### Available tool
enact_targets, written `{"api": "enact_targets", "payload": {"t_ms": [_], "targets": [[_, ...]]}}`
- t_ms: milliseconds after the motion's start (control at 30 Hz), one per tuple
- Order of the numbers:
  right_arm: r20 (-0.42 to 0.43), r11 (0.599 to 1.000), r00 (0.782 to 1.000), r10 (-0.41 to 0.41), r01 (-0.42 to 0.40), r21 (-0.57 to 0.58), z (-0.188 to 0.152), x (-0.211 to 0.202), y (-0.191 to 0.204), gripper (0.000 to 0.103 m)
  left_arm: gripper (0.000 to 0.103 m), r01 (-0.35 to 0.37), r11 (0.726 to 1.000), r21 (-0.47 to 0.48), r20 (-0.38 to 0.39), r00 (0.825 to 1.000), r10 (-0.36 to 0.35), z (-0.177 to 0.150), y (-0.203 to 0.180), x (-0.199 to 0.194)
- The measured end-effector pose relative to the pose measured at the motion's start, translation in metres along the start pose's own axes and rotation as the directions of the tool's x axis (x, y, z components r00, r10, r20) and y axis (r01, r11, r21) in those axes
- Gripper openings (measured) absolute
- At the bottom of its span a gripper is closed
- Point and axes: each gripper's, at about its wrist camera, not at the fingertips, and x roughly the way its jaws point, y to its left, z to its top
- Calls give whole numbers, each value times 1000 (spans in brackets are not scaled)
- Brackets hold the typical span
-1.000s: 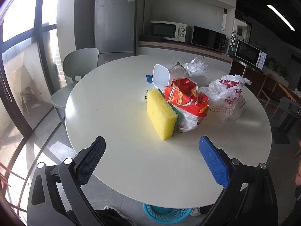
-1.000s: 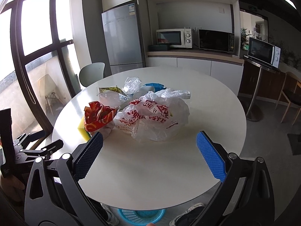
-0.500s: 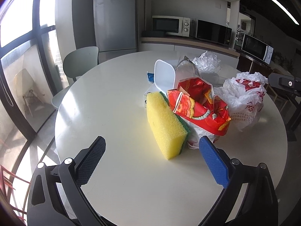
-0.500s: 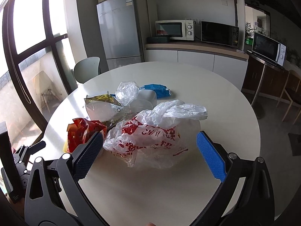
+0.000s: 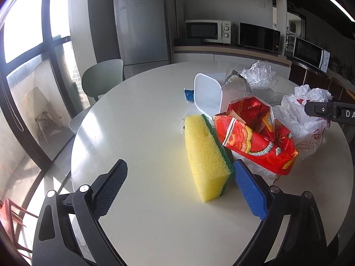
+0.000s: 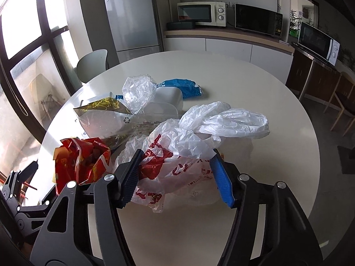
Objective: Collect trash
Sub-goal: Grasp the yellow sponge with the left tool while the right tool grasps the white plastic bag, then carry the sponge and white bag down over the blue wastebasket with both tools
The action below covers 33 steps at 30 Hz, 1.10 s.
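Crinkled plastic bag (image 6: 184,168) sits between the closing right tongs (image 6: 175,175); left tongs (image 5: 179,188) closing, spread wide.

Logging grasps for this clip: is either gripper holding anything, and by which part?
Nothing is firmly held. The right gripper is closing around the white red-printed plastic bag, at its near bunched side. The left gripper is empty.

On the worktop (image 5: 137,133), a sponge (image 5: 205,155) stands left of a snack wrapper (image 5: 255,133). A plastic bag (image 6: 188,155) lies right of the wrapper, with a tub (image 6: 166,102) behind.
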Motion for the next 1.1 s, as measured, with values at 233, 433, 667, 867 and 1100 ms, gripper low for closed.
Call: {"api": "enact_targets", "payload": {"t_ms": [233,433,667,867,1100], "targets": [[-2,1000,1000,-6,6,6,-8,-5,-8,11,34,51,998,-24,-40,998,-52,1,5,10],[64,999,997,35,-37,19,-16,-34,-18,9,24,49,997,-64,1,999,-49,-2,18,-16],[102,997,992,73,-74,2,-41,-79,-28,8,22,78,996,-47,47,996,-76,-17,20,-61],[126,996,988,84,-79,-42,-74,-121,-30,8,22,128,992,-3,61,990,-127,-35,9,-95],[147,996,987,69,-61,-60,-113,-164,-45,8,21,179,983,42,73,981,-182,-61,2,-128]]}}
